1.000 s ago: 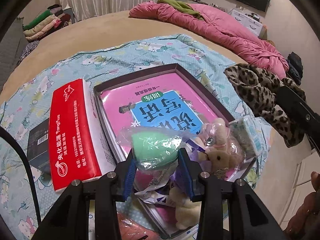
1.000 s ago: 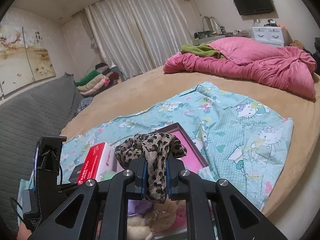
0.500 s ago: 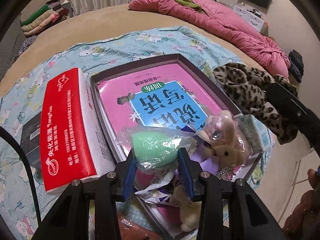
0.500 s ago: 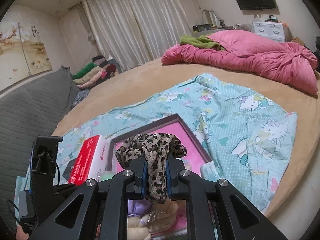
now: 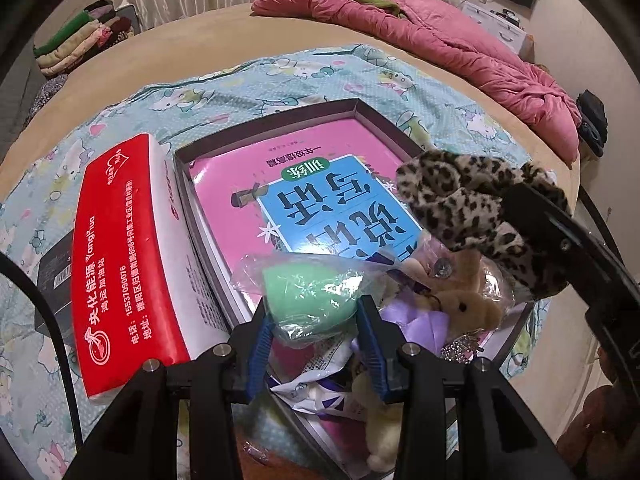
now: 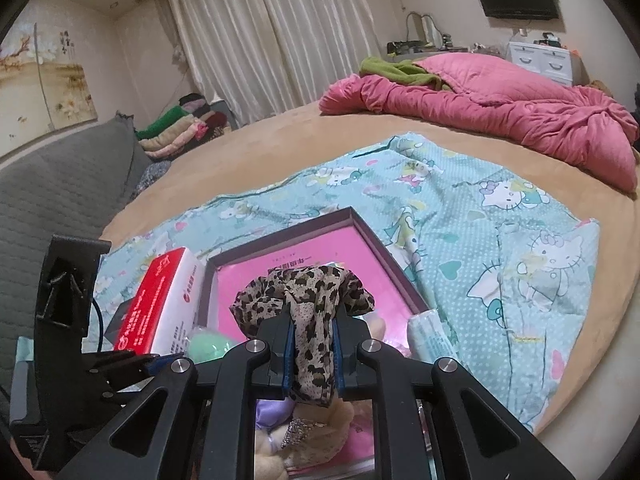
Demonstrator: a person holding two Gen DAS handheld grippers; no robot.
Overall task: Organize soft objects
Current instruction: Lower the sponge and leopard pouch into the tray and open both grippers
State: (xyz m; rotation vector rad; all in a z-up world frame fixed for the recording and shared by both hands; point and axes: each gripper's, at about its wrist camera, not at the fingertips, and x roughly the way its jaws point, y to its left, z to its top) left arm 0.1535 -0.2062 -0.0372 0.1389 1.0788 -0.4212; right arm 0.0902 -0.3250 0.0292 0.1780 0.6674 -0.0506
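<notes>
My left gripper (image 5: 314, 322) is shut on a green sponge in a clear plastic bag (image 5: 308, 294), held over the near end of a dark shallow box (image 5: 356, 105). My right gripper (image 6: 313, 346) is shut on a leopard-print soft cloth (image 6: 308, 296), which also shows in the left wrist view (image 5: 468, 204) above the box's right side. The box (image 6: 352, 212) holds a pink and blue book (image 5: 320, 192) and, at its near end, small plush toys (image 5: 464, 300) and packets.
A red and white tissue pack (image 5: 124, 256) lies left of the box, a black box (image 5: 54, 276) beyond it. All rest on a Hello Kitty sheet (image 6: 500, 216) on a round tan bed. A pink quilt (image 6: 500, 108) lies at the far side. A grey sofa (image 6: 48, 192) is left.
Both grippers have dropped and moved in over the box. The leopard cloth has come left, now above the box's right side. Both grips are unchanged.
</notes>
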